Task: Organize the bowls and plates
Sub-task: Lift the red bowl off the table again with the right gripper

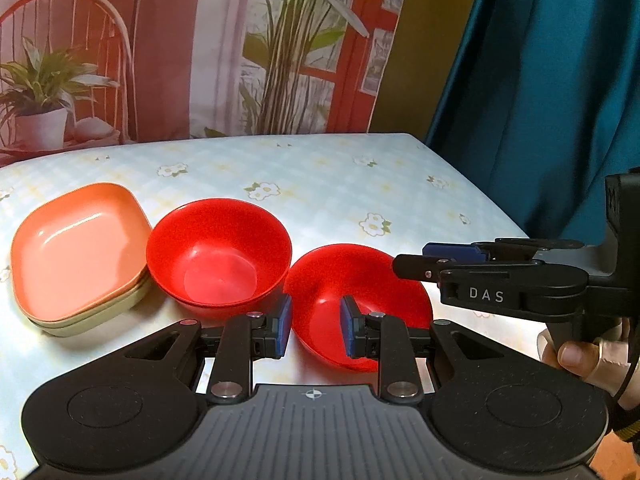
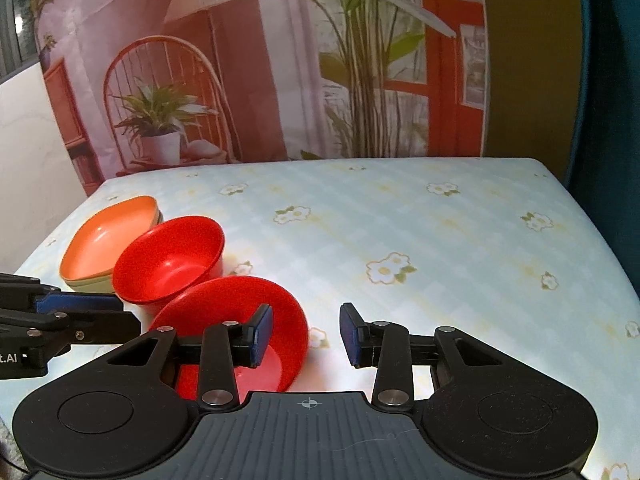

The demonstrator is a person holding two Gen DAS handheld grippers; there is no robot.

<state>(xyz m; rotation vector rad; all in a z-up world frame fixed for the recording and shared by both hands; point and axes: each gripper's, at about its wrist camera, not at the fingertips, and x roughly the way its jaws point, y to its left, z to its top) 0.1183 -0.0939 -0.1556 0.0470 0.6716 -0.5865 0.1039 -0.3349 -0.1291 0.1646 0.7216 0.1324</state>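
A near red bowl (image 1: 360,292) sits on the table just in front of my left gripper (image 1: 316,326), which is open with its jaws straddling the bowl's near left rim. Behind it a second red bowl (image 1: 218,252) rests in another red bowl. An orange square plate (image 1: 76,252) lies stacked on a beige plate (image 1: 100,316) at the left. My right gripper (image 2: 306,336) is open and empty, its left finger over the near bowl (image 2: 236,304); it also shows side-on in the left wrist view (image 1: 412,260). The stacked bowls (image 2: 168,260) and orange plate (image 2: 108,240) show further left.
The table has a pale checked cloth with flowers (image 1: 320,184); its right edge (image 2: 608,248) drops off beside a teal curtain (image 1: 560,100). A printed backdrop with plants and a chair (image 1: 200,48) stands behind the table.
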